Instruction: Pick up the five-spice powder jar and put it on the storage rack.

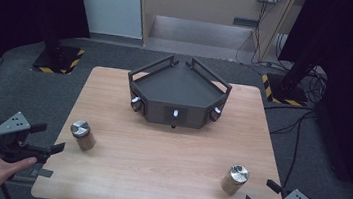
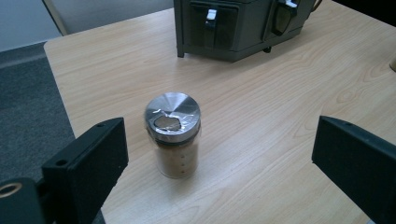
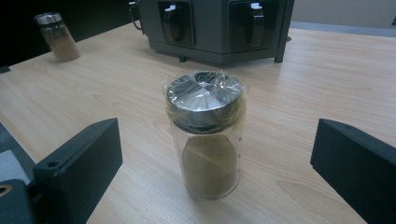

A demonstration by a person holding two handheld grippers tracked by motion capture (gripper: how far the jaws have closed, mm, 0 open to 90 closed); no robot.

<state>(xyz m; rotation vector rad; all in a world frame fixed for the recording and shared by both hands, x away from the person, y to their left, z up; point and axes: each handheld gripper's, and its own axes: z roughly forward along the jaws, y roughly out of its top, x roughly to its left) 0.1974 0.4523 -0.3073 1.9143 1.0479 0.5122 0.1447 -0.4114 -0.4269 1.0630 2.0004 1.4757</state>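
Wood table (image 1: 158, 153), 2 spice jars (image 1: 83, 135) (image 1: 234, 179), each just ahead of open claw (image 1: 51, 140) (image 1: 260, 193)

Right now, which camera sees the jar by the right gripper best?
The right gripper view: the right jar stands close and upright between the open jaws, so its wrapped metal lid and brown powder are plain. The high view shows the same jar small near the table's front edge. The left gripper view catches only a sliver at its right edge.

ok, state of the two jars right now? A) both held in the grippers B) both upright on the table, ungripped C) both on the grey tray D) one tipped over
B: the left jar and right jar stand upright on the table, each between open jaws of the left gripper and right gripper, untouched.
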